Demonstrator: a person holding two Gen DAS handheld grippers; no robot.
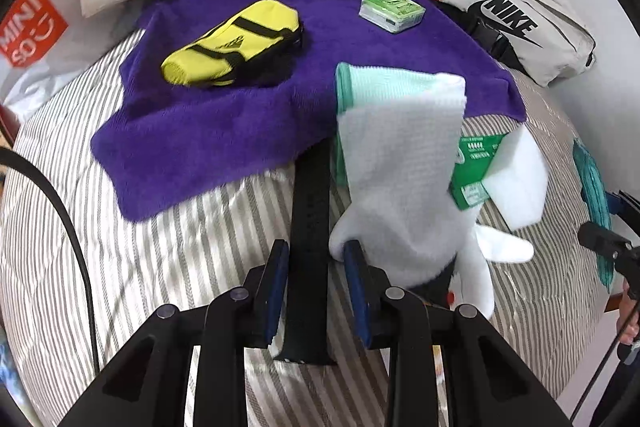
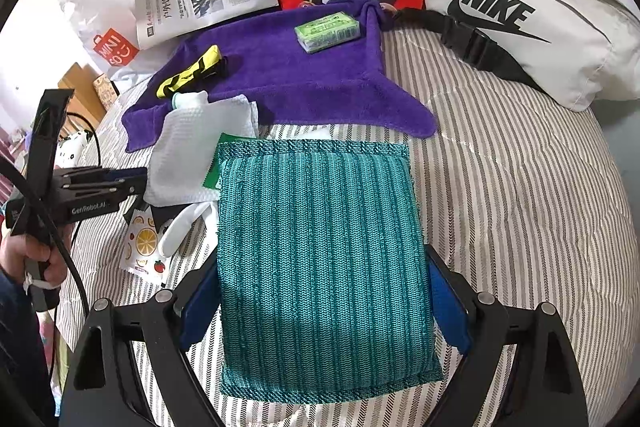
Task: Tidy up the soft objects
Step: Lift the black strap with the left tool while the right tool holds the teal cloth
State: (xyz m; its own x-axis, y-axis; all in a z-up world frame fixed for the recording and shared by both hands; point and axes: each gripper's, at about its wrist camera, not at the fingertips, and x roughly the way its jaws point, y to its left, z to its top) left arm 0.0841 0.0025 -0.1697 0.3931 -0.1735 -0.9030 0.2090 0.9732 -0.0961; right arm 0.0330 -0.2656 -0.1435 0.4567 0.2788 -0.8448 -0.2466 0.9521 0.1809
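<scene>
On a striped bedspread [image 1: 168,227], my left gripper [image 1: 316,279] has its jaws apart around a black strap [image 1: 310,211], its right finger touching a white cloth [image 1: 396,163] draped at one o'clock. My right gripper [image 2: 324,307] is clamped on a teal knitted cloth [image 2: 320,247]. A purple towel [image 2: 280,83] lies at twelve o'clock.
</scene>
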